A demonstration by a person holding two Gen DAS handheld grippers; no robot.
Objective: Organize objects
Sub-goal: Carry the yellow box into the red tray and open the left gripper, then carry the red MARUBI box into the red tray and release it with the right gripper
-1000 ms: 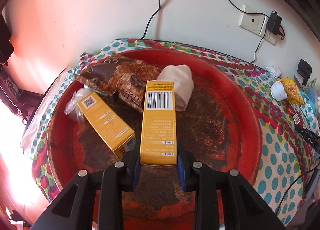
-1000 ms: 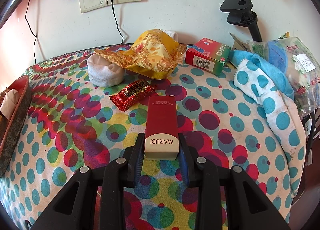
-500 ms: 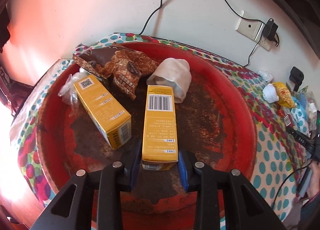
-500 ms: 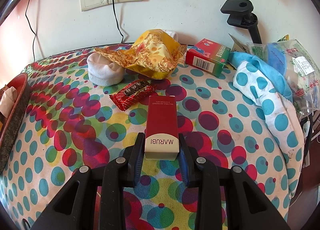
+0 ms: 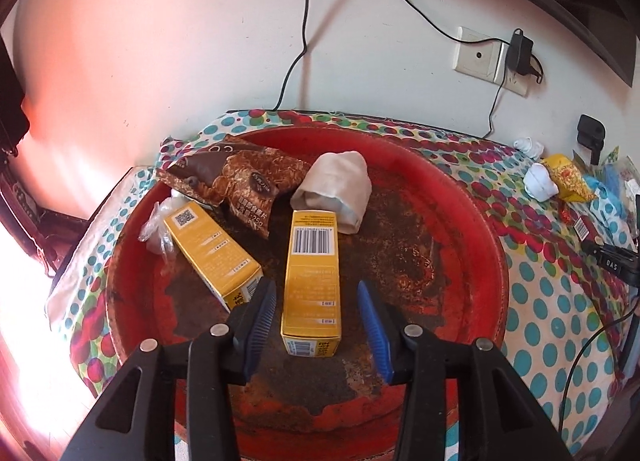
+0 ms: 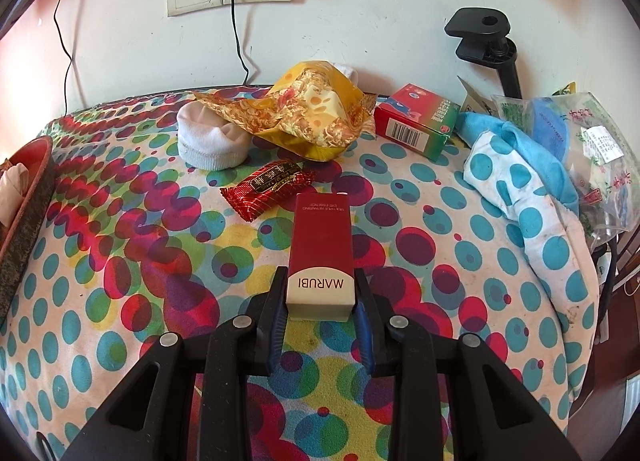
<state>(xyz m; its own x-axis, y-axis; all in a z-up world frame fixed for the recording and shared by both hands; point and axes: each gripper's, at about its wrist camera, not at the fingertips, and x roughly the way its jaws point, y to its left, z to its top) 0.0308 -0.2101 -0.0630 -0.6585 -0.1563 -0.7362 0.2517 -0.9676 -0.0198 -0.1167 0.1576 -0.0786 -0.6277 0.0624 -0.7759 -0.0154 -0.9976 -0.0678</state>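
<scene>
In the left wrist view, my left gripper [image 5: 316, 317] is open, its jaws apart on either side of a yellow box [image 5: 313, 277] that lies in the red round tray [image 5: 476, 229]. A second yellow box [image 5: 212, 253], a brown snack bag [image 5: 236, 177] and a rolled beige sock [image 5: 336, 189] also lie in the tray. In the right wrist view, my right gripper [image 6: 320, 305] is shut on a red MARUBI box [image 6: 321, 257], held just above the dotted tablecloth [image 6: 120, 261].
On the cloth lie a red candy packet [image 6: 268, 189], a white sock roll [image 6: 212, 141], a yellow snack bag [image 6: 308, 117], a red-green box [image 6: 416, 121], a folded blue dotted cloth [image 6: 520, 185] and plastic bags [image 6: 592, 149]. The tray's rim [image 6: 24, 197] shows at left.
My left gripper has opened and let go of the yellow box, which now lies in the tray, and has drawn back. My right gripper still holds the MARUBI box, hardly moved.
</scene>
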